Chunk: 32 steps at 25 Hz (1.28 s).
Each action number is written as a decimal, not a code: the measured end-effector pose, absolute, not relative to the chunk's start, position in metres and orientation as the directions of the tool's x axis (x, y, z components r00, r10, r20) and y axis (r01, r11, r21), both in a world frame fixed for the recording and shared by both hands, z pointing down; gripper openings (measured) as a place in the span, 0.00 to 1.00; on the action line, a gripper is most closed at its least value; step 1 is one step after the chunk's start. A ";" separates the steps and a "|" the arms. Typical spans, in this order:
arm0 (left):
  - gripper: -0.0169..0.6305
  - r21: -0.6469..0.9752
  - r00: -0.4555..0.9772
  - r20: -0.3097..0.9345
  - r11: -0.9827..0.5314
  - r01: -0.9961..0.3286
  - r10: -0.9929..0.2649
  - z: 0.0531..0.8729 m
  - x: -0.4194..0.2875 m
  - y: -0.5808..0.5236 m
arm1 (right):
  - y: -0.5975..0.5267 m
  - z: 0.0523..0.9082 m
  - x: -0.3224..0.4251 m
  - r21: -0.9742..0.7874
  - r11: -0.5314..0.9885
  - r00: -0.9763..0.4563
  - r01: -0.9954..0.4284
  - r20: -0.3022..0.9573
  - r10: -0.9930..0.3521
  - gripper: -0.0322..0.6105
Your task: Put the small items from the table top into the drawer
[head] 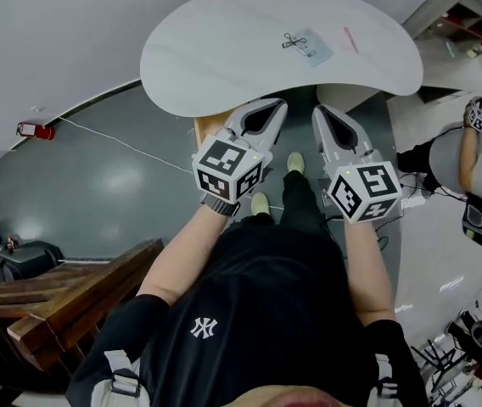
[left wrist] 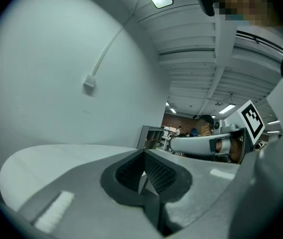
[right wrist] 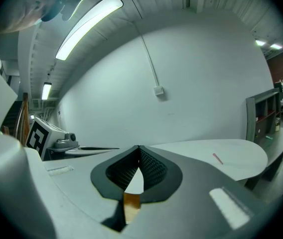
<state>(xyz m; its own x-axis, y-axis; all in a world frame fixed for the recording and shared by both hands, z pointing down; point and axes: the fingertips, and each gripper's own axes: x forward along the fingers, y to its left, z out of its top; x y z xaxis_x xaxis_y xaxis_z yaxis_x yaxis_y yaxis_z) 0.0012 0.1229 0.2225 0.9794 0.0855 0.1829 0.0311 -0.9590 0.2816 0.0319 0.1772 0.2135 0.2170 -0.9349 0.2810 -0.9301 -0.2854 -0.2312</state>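
A white kidney-shaped table point(head: 224, 49) stands ahead of me. On its far right part lie black-handled scissors point(head: 292, 41), a clear flat packet point(head: 315, 49) and a thin pink stick point(head: 350, 39). My left gripper point(head: 280, 103) and my right gripper point(head: 318, 108) hover side by side at the table's near edge, both shut with nothing between the jaws. In the left gripper view the left gripper point(left wrist: 144, 152) points over the tabletop point(left wrist: 57, 156). Past the right gripper point(right wrist: 139, 147), the right gripper view shows the pink stick point(right wrist: 217, 158). A brown wooden piece point(head: 204, 127) shows under the table's edge; no drawer is clearly seen.
Wooden steps point(head: 63, 303) rise at the lower left. Another person point(head: 479, 176) stands at the right beside cables. A grey shelf unit point(head: 453, 11) is at the back right. A white cord point(head: 114, 141) crosses the dark floor, and a red object point(head: 33, 130) lies by the wall.
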 end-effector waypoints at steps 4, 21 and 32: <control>0.03 0.260 0.977 0.200 -0.966 0.016 0.070 0.231 0.022 0.105 | 0.150 0.223 0.053 -0.241 -0.255 0.183 -0.936 0.286 -0.941 0.09; 0.03 0.202 0.931 0.364 -0.972 -0.120 -0.040 0.317 0.172 0.018 | 0.057 0.297 0.205 -0.303 -0.139 0.016 -0.943 0.377 -0.926 0.09; 0.03 0.206 0.881 0.462 -0.954 -0.216 -0.100 0.391 0.230 -0.017 | 0.018 0.386 0.266 -0.287 -0.070 -0.083 -0.955 0.490 -0.868 0.09</control>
